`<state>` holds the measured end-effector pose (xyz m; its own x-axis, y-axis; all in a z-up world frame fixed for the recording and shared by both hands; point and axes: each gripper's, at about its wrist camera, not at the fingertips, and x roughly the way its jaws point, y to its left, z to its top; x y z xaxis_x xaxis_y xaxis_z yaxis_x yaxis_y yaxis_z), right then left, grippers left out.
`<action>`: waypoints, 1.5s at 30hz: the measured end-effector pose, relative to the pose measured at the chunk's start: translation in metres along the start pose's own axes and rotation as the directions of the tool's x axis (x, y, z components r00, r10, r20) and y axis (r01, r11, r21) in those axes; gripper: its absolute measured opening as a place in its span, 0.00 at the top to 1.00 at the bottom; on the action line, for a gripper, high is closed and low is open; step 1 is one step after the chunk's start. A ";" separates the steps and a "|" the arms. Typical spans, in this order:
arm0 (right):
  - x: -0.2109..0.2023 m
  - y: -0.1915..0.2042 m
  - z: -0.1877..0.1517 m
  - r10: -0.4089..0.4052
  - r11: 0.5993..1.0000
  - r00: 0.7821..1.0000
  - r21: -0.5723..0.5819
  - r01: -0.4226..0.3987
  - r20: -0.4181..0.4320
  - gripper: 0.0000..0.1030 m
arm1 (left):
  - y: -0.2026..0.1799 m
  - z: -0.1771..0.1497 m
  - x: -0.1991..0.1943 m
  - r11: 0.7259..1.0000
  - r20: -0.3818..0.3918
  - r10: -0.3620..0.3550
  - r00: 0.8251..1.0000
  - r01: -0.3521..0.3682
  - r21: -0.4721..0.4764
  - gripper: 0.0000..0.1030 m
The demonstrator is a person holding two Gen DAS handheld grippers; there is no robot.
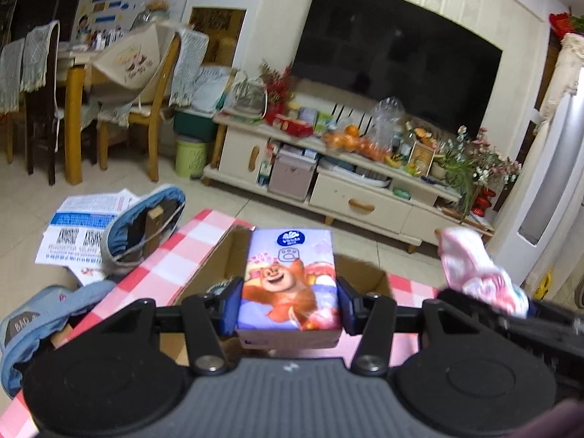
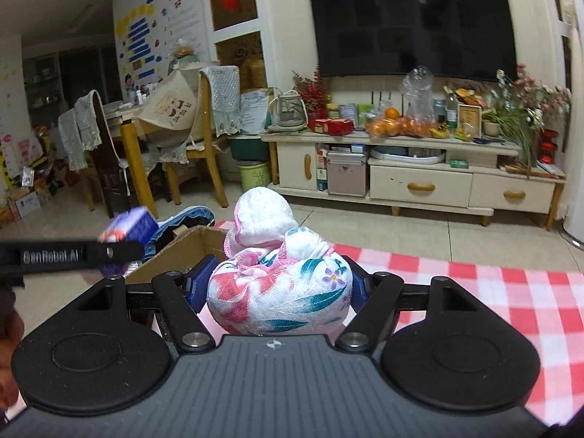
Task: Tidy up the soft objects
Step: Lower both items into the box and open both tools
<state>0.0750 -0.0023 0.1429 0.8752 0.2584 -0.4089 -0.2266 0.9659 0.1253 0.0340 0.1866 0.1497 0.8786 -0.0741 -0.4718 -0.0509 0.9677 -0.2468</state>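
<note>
Right now your left gripper [image 1: 288, 304] has its fingers [image 1: 230, 306] closed narrowly on a tissue pack [image 1: 290, 277] printed with a cartoon bear, holding it up above the open cardboard box [image 1: 215, 266] on the red-checked counter [image 1: 189, 252]. Your right gripper [image 2: 279, 288] has its fingers [image 2: 199, 286] spread wide, pressing both sides of a knotted floral cloth bundle [image 2: 281, 284], held above the counter just beside the box.

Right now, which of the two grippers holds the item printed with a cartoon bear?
The left gripper: it clamps the tissue pack with the bear. The right gripper holds a knotted floral cloth bundle instead.
</note>
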 end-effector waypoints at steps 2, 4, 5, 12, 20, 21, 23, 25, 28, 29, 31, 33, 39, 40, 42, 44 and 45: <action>0.011 0.005 0.004 0.013 1.000 1.000 -0.001 -0.013 -0.004 0.14 | 0.007 -0.002 0.007 1.000 -0.021 0.002 1.000 -0.002 -0.012 0.50; 0.023 0.008 0.010 0.024 1.000 1.000 0.009 -0.024 -0.011 0.14 | 0.012 -0.005 0.014 1.000 -0.044 -0.009 0.999 0.008 -0.021 0.50; 0.027 0.010 0.012 0.026 1.000 1.000 0.013 -0.026 -0.017 0.14 | 0.013 -0.007 0.018 1.000 -0.058 -0.010 0.998 0.009 -0.012 0.50; 0.050 0.020 0.007 0.030 0.999 0.998 0.029 -0.028 -0.059 0.14 | 0.017 -0.017 0.037 1.000 -0.115 0.010 0.993 -0.009 0.013 0.50; 0.057 0.018 0.007 0.071 0.992 0.995 0.108 -0.062 -0.074 0.03 | 0.020 -0.020 0.042 0.998 -0.118 0.053 0.992 -0.050 0.034 0.43; 0.053 0.018 0.008 0.073 0.991 0.995 0.120 -0.065 -0.064 0.03 | 0.019 -0.020 0.042 0.998 -0.117 0.056 0.992 -0.053 0.032 0.38; 0.047 0.018 0.010 0.072 0.988 0.997 0.138 -0.067 -0.037 0.04 | 0.020 -0.019 0.040 0.998 -0.115 0.065 0.991 -0.062 0.028 0.30; 0.035 0.016 0.012 0.070 0.985 0.998 0.158 -0.068 -0.005 0.03 | 0.019 -0.018 0.037 0.997 -0.105 0.072 0.992 -0.069 0.033 0.22; 0.010 0.014 0.014 0.045 0.982 0.998 0.179 -0.052 0.045 0.03 | 0.017 -0.017 0.030 0.996 -0.086 0.077 0.993 -0.073 0.053 0.11; 0.002 0.013 0.014 0.032 0.982 0.998 0.185 -0.043 0.058 0.03 | 0.016 -0.017 0.026 0.995 -0.077 0.079 0.994 -0.074 0.063 0.07; -0.017 0.012 0.011 -0.002 0.979 0.997 0.204 -0.014 0.079 0.02 | 0.012 -0.017 0.022 0.993 -0.062 0.087 0.994 -0.081 0.084 0.02; -0.032 0.011 0.004 -0.041 0.975 0.995 0.219 0.021 0.091 0.02 | 0.008 -0.019 0.016 0.990 -0.043 0.096 0.995 -0.091 0.109 0.01; -0.071 0.008 -0.024 -0.192 0.956 0.977 0.240 0.167 0.087 0.01 | -0.007 -0.026 -0.002 0.984 -0.019 0.087 0.996 -0.083 0.157 0.01; -0.076 0.009 -0.029 -0.213 0.953 0.974 0.238 0.189 0.080 0.01 | -0.009 -0.028 -0.005 0.983 -0.017 0.083 0.996 -0.079 0.163 0.01; -0.082 0.009 -0.036 -0.233 0.949 0.971 0.234 0.213 0.062 0.01 | -0.014 -0.033 -0.011 0.981 -0.009 0.080 0.997 -0.077 0.176 0.01; -0.087 0.009 -0.044 -0.244 0.944 0.969 0.236 0.229 0.037 0.01 | -0.018 -0.038 -0.017 0.979 -0.006 0.082 0.997 -0.079 0.187 0.01; -0.091 0.010 -0.050 -0.249 0.942 0.968 0.239 0.236 0.028 0.01 | -0.019 -0.041 -0.019 0.978 -0.006 0.083 0.997 -0.080 0.192 0.01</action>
<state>-0.0286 -0.0155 0.1366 0.9156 0.0089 -0.4019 0.0949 0.9667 0.2377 -0.0013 0.1598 0.1289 0.8684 0.0051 -0.4958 -0.0294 0.9987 -0.0412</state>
